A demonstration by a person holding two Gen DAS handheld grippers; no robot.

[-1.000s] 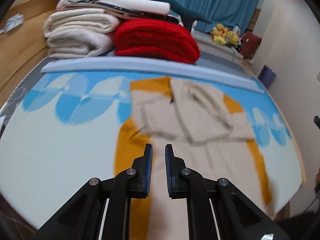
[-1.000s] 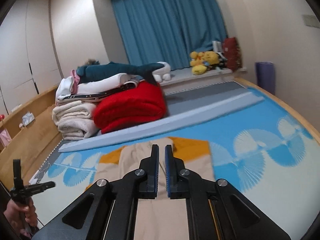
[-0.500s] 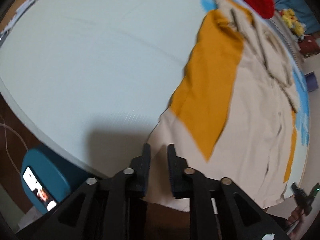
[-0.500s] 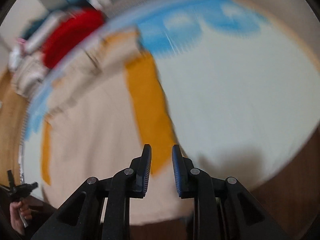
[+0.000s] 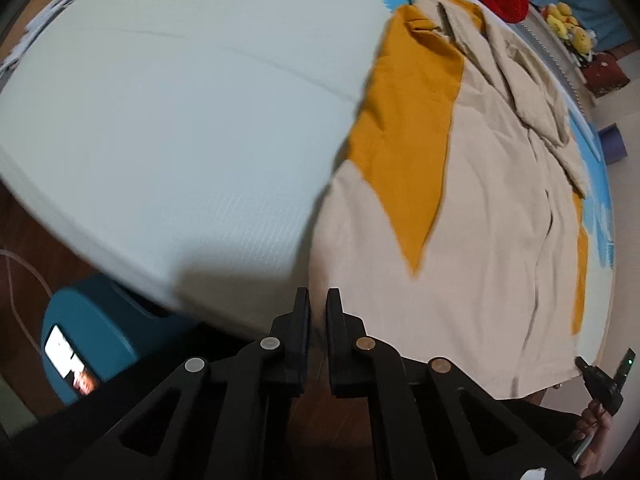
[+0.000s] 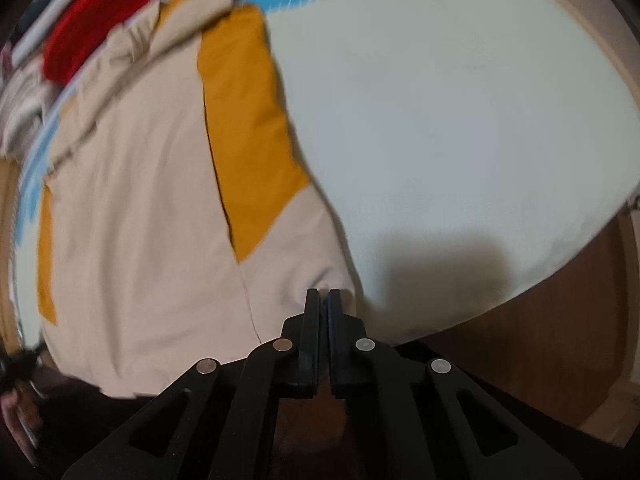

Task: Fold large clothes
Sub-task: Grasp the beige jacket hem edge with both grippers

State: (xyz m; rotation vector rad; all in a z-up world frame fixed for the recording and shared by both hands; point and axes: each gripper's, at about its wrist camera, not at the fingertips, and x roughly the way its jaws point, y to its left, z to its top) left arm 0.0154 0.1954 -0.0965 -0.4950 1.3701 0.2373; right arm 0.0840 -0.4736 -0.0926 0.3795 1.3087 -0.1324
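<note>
Both grippers have dropped to the garment's near hem since 0.5 s ago. Right gripper [image 6: 323, 295] — jaws pinched onto beige-and-orange garment [image 6: 152, 200] at its corner. Left gripper [image 5: 318, 300] — jaws slightly apart at hem, grip on cloth unclear. Garment lies flat on bed [image 5: 168, 112], w/ hem at the bed's edge.

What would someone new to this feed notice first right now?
The big beige and mustard garment spread across the pale bed sheet, its hem hanging at the near edge. Next, both grippers at that hem: the right gripper looks pinched on the corner, while the left gripper shows a narrow gap. A red folded blanket sits beyond the collar end.
</note>
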